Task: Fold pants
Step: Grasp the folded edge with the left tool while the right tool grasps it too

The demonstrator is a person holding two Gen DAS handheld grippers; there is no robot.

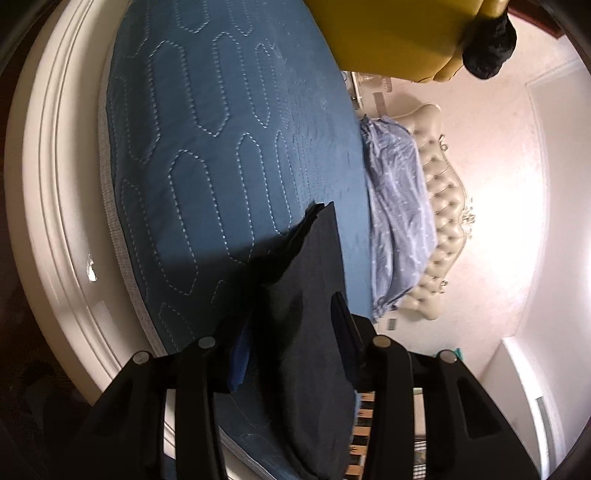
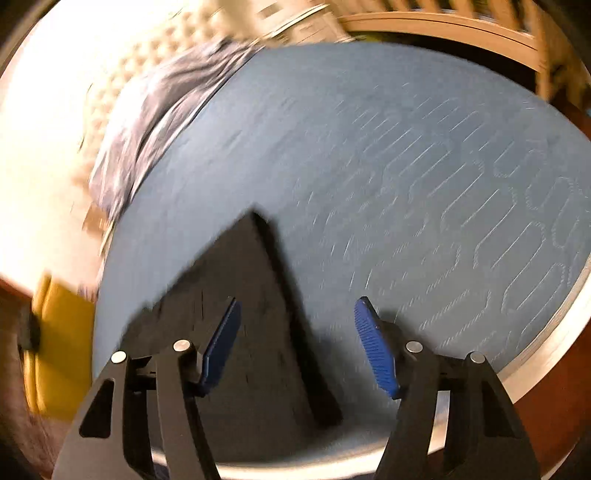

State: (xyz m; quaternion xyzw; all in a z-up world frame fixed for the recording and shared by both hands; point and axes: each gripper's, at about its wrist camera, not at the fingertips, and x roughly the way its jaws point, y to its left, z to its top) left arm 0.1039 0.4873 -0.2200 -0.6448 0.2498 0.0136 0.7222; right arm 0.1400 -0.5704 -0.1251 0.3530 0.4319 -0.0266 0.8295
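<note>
Dark pants (image 1: 310, 332) pass between left gripper (image 1: 291, 339) fingers over the bed (image 1: 207, 147).

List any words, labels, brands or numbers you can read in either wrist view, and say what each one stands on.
None can be read in either view.
Dark pants: no tag or label showing.
Blue quilted bedcover: stitched pattern only, no lettering.
Yellow object: plain.
Small items by the headboard, at the top of the left wrist view: too small to read.
Right wrist view: motion-blurred; no text shows on the pants.
</note>
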